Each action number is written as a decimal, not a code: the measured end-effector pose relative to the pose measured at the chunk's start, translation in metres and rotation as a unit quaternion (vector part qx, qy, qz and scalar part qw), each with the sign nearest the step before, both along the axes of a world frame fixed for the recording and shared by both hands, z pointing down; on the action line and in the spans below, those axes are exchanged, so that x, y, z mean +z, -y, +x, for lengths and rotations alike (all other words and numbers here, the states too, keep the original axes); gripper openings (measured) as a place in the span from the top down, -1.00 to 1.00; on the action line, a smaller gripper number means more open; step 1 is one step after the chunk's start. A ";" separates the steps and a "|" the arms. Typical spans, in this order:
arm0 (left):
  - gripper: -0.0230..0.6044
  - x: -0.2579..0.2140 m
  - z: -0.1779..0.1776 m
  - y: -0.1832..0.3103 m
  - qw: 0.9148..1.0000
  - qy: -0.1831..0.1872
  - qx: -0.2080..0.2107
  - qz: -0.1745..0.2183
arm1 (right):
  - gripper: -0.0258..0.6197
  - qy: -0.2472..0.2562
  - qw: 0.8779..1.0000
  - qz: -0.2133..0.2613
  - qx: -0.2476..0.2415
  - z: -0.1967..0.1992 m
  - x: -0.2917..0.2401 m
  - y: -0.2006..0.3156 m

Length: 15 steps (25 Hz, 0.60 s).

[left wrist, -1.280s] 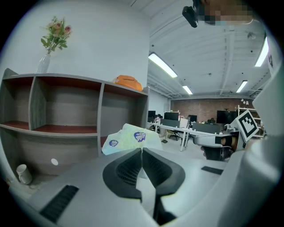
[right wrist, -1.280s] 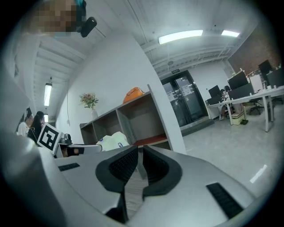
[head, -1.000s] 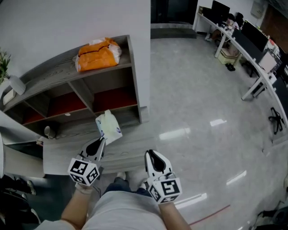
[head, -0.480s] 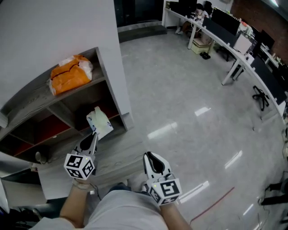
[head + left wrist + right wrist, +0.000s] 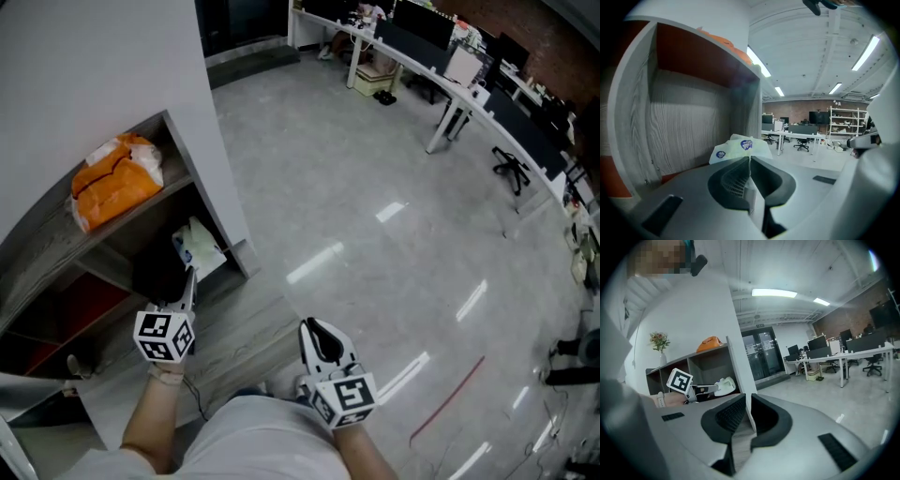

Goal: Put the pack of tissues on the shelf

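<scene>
The pack of tissues (image 5: 196, 246), pale with blue round marks, hangs at the mouth of the grey shelf's (image 5: 176, 150) right-hand compartment, under the top board. My left gripper (image 5: 190, 275) is shut on its near edge. In the left gripper view the pack (image 5: 740, 146) sticks out past the closed jaws (image 5: 750, 158), with the compartment's grey wood back wall (image 5: 693, 122) just behind it. My right gripper (image 5: 315, 328) hangs low by my body, shut with nothing in it. From the right gripper view (image 5: 747, 400) the left gripper (image 5: 701, 389) and the pack (image 5: 724, 386) show at the shelf.
An orange bag (image 5: 114, 182) lies on the shelf's top board. A low grey wooden platform (image 5: 239, 333) runs in front of the shelf. A white wall (image 5: 94, 66) stands behind it. Desks with monitors (image 5: 441, 56) and a chair (image 5: 511, 169) line the far right of the glossy floor.
The left gripper has carried the tissue pack forward and up to the mouth of the shelf compartment. The head view has swung right. The right gripper has stayed put.
</scene>
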<state>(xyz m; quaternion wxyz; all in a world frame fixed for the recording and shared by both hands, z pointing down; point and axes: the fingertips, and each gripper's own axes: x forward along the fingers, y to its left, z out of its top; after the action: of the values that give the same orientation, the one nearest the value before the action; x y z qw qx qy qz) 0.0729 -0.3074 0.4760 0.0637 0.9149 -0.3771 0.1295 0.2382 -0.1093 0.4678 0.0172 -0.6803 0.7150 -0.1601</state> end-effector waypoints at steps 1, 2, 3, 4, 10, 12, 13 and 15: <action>0.86 0.003 0.001 0.004 1.000 0.004 0.001 -0.001 | 0.78 -0.001 1.000 -0.002 0.005 0.000 0.001 -0.001; 0.86 0.006 0.001 0.008 1.000 0.008 0.001 -0.001 | 0.78 -0.002 1.000 -0.004 0.011 0.000 0.001 -0.002; 0.86 0.008 0.002 0.011 1.000 0.011 0.002 -0.001 | 0.78 -0.003 1.000 -0.007 0.016 0.000 0.002 -0.003; 0.86 0.011 0.002 0.014 1.000 0.014 0.003 -0.002 | 0.78 -0.004 1.000 -0.009 0.021 0.000 0.003 -0.004; 0.85 0.024 0.003 0.028 1.000 0.022 0.005 -0.008 | 0.78 -0.009 0.999 -0.019 0.047 0.000 0.005 -0.007; 0.85 0.028 0.003 0.032 1.000 0.024 0.006 -0.008 | 0.78 -0.009 0.998 -0.021 0.052 -0.001 0.006 -0.007; 0.85 0.029 0.003 0.033 1.000 0.025 0.007 -0.009 | 0.78 -0.009 0.998 -0.022 0.055 -0.001 0.007 -0.008; 0.85 0.031 0.003 0.035 1.000 0.025 0.008 -0.010 | 0.78 -0.008 0.998 -0.025 0.059 -0.002 0.009 -0.009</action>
<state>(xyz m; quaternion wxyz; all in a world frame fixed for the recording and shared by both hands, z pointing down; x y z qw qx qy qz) 0.0760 -0.3422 0.5074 0.0627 0.9137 -0.3697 0.1569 0.2361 -0.1004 0.4763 0.0038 -0.7229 0.6695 -0.1710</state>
